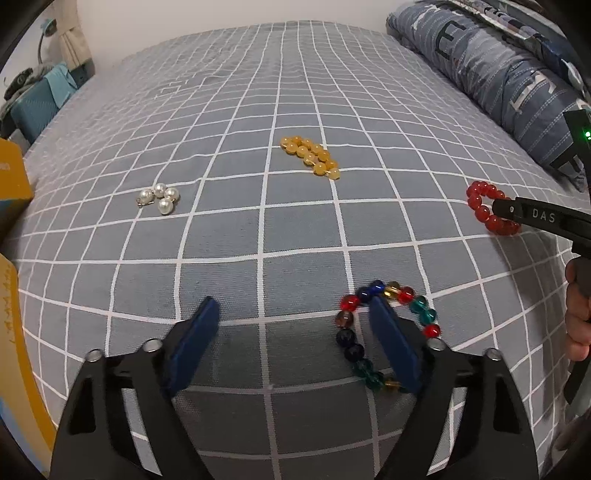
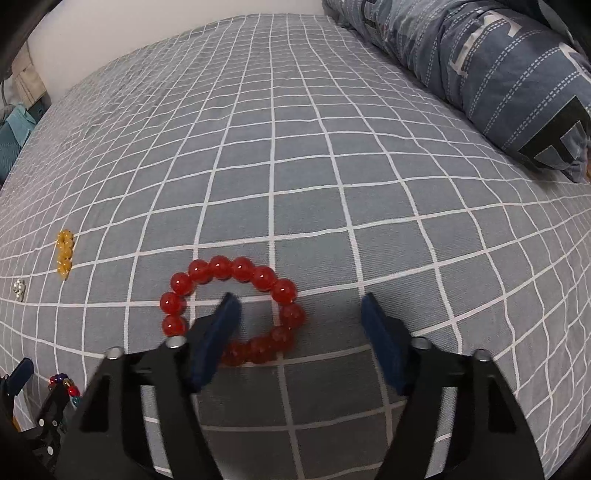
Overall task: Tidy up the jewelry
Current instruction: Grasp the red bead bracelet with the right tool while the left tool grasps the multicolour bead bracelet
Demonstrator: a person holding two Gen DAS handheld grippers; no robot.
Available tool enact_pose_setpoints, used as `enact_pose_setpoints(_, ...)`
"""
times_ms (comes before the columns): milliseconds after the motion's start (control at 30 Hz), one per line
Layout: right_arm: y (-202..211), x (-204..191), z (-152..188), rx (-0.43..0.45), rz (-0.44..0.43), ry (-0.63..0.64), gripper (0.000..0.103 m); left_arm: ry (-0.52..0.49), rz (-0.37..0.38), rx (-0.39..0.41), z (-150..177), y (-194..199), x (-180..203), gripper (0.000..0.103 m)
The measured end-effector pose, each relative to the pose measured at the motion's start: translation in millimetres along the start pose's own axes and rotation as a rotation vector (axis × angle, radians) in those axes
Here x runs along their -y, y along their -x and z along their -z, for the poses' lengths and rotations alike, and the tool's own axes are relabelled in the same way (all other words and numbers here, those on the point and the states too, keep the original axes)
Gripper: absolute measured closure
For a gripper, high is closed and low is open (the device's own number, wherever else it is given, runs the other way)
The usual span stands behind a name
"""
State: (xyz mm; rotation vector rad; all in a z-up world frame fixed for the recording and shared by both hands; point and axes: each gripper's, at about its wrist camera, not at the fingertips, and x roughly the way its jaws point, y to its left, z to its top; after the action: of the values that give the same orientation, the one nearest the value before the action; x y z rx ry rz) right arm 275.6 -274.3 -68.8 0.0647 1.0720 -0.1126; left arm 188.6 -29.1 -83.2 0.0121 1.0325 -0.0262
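While both tongs stand apart over the bed:
left tongs straddle the mixed-bead bracelet; right tongs straddle the red bracelet.

A bedroom in a home: a bed under a grey cotton sheet with a white grid, a rolled blue striped quilt along its edge, beside a white wall.

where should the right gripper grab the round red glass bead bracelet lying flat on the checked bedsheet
Probably the strand of the red bead bracelet on its right side, from above. It lies flat as an open ring, so one finger of the right gripper sits inside and the other outside; closing would pinch that strand.
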Motion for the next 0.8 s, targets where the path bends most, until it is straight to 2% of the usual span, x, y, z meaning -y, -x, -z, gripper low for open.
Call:
enact_pose_setpoints(133,-0.5,0.8,1.0,-0.003,0.010,-0.006,0.069,-0.016,0.011,-0.019,-1.4,2.0,2.8,0.049)
enact_pose_setpoints(200,0.3,-0.2,2.3,-0.003,0.004,0.003,0.085,-0.014,0.020,-0.033,-2.2,3.1,2.5,0.065)
enact_pose_setpoints(233,0.6,-1.3,3.2,-0.004,0.003,0.009,0.087,-0.014,0.021,-0.039,-3.1,3.3,1.3,0.071)
enact_pose_setpoints(267,0.8,-2.4,3.4,-0.003,0.009,0.008,0.087,-0.013,0.026,-0.046,-3.3,4.2,1.1,0.088)
enact_pose_setpoints(300,0.3,-2.4,2.8,-0.002,0.011,0.006,0.087,-0.009,0.025,-0.054,-3.5,4.9,-0.2,0.093)
enact_pose_setpoints(800,11.7,-1.3,4.3,0.008,-0.017,0.001,0.089,0.014,0.054,-0.015,-7.8,25.2,-5.7,0.094)
